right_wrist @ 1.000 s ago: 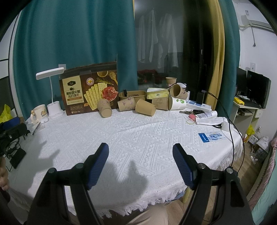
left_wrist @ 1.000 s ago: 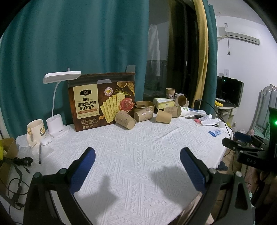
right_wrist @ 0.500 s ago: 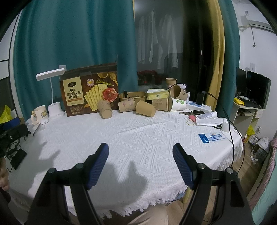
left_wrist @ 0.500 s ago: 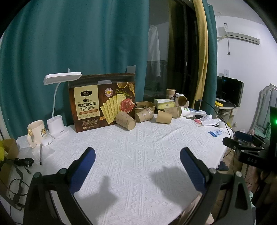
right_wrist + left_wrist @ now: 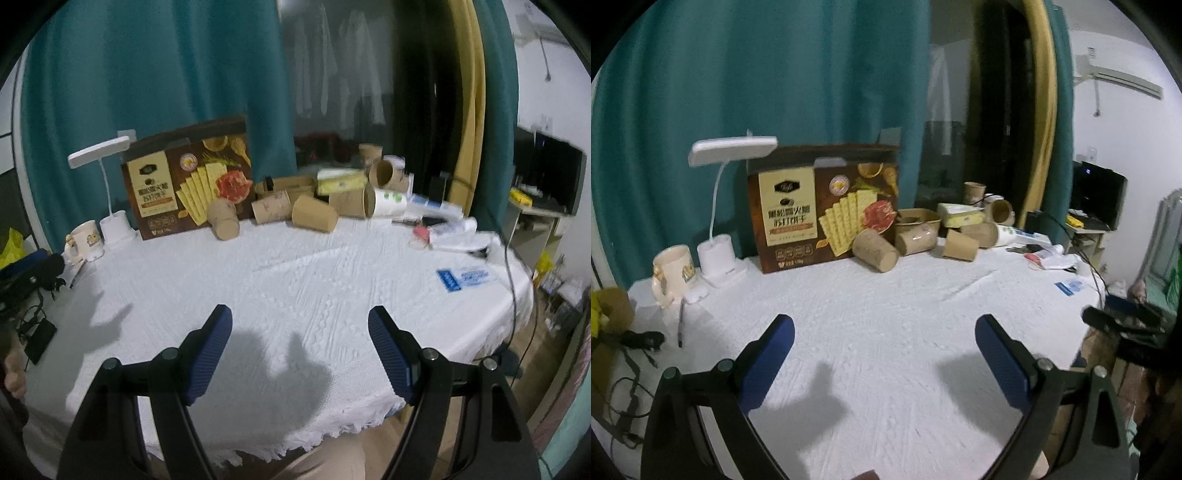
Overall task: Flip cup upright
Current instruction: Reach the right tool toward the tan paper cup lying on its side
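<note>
Several brown paper cups lie on their sides at the far edge of the white-clothed table (image 5: 886, 332). The nearest tipped cup (image 5: 875, 251) leans by the cracker box; it also shows in the right wrist view (image 5: 223, 218). Another tipped cup (image 5: 314, 213) lies to its right, also in the left wrist view (image 5: 960, 244). A white cup (image 5: 388, 201) lies on its side. My left gripper (image 5: 884, 363) is open and empty over the near table. My right gripper (image 5: 300, 350) is open and empty, well short of the cups.
A brown cracker box (image 5: 827, 210) stands behind the cups. A white desk lamp (image 5: 720, 236) and a cream mug (image 5: 670, 269) stand at the left. A pen (image 5: 679, 321) and cables (image 5: 628, 350) lie left. Papers and a blue card (image 5: 461, 277) lie right.
Both grippers have moved slightly forward and the views have tilted a little; the newest frames are blurred. The jaws stay open. The cups have not moved.
</note>
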Tool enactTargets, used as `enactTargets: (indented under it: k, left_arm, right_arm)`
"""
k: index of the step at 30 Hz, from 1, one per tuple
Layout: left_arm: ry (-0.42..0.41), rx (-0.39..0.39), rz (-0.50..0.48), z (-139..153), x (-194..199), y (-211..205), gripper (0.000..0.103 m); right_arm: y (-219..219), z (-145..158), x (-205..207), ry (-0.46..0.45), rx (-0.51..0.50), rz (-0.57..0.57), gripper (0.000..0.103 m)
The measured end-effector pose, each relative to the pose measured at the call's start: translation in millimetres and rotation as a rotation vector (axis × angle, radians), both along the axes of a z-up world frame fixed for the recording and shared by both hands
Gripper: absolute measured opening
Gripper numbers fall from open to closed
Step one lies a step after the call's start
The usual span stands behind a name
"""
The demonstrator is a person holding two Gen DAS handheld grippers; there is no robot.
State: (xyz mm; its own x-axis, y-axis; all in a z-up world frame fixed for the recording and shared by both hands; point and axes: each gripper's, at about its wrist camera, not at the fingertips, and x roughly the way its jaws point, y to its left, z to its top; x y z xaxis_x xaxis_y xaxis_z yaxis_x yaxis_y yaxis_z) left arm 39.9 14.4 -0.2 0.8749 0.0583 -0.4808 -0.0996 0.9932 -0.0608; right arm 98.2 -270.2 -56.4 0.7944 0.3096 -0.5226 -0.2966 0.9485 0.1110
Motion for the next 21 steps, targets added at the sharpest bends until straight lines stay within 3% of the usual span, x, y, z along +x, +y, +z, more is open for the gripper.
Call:
enactTargets:
  k: [4,14,21]
  left_arm:
    - [0.103,-0.04,-0.026,-21,51,15,0.098]
    - [0.234,-0.119,-0.045,-49,191,45,0.098]
    - [0.303,-0.323,0.018,-74,280,79,0.098]
  right_arm:
    - [-6,-11,34,0.049,0.009,-0.014,0.074]
    - [-26,-17,152,0.095,0.06,-0.05,0.074]
    - [-22,-29,227,0.145,0.107,-0.04,0.074]
